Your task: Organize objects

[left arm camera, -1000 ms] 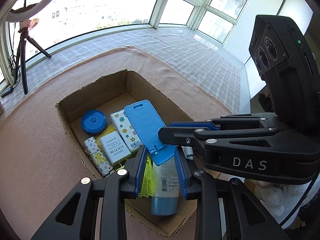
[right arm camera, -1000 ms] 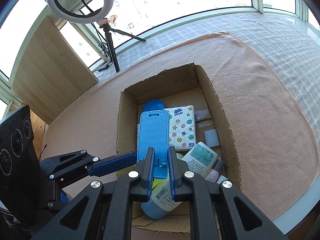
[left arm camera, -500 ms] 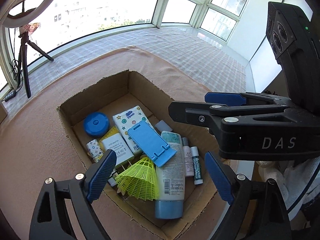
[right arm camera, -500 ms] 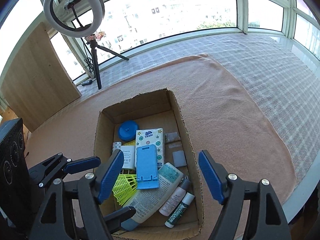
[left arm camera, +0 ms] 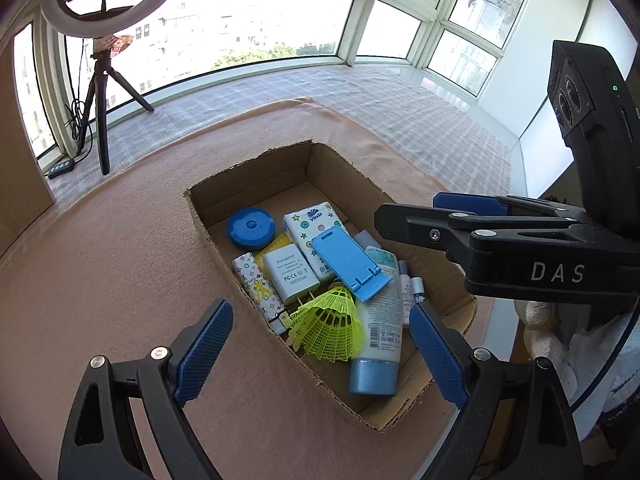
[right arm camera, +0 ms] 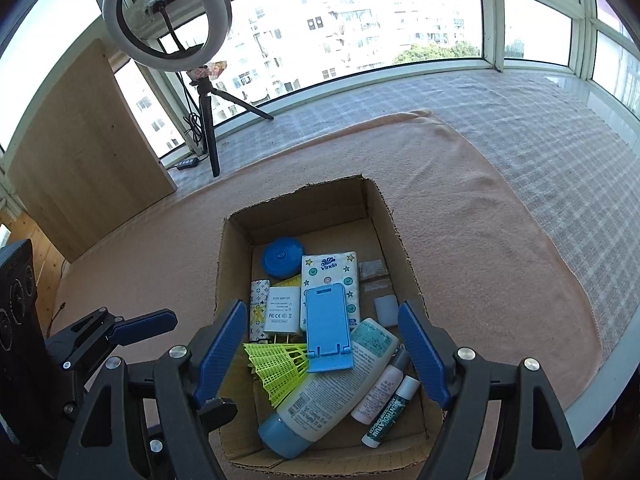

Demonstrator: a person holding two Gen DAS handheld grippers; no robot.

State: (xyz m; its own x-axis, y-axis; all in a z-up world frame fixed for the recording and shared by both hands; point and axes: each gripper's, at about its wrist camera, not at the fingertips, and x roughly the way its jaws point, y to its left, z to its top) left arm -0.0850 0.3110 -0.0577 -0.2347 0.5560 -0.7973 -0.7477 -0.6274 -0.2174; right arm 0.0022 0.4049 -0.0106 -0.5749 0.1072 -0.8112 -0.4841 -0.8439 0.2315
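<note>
A cardboard box [left arm camera: 336, 168] [right arm camera: 404, 240] sits on a peach cloth. Inside lie a blue phone stand [left arm camera: 350, 262] [right arm camera: 326, 326], a yellow shuttlecock [left arm camera: 332, 326] [right arm camera: 280, 364], a white lotion tube with a blue cap [left arm camera: 378, 332] [right arm camera: 320, 396], a tissue pack [left arm camera: 310, 226] [right arm camera: 330, 268], a white adapter [left arm camera: 290, 270] [right arm camera: 280, 308], a round blue case [left arm camera: 251, 227] [right arm camera: 282, 258] and small tubes [right arm camera: 386, 400]. My left gripper [left arm camera: 320, 352] is open and empty above the box's near end. My right gripper [right arm camera: 320, 352] is open and empty above the box.
A ring light on a tripod [right arm camera: 204, 92] [left arm camera: 102, 80] stands at the back left by the windows. A wooden panel [right arm camera: 80, 152] stands at the left. A checked cloth [right arm camera: 520, 120] covers the surface behind the peach cloth [right arm camera: 480, 240]. The table edge runs at the right [right arm camera: 600, 392].
One second ago my right gripper was shut on the blue phone stand and the left was nearly shut. Both opened and pulled back and up; the stand now lies in the box.
</note>
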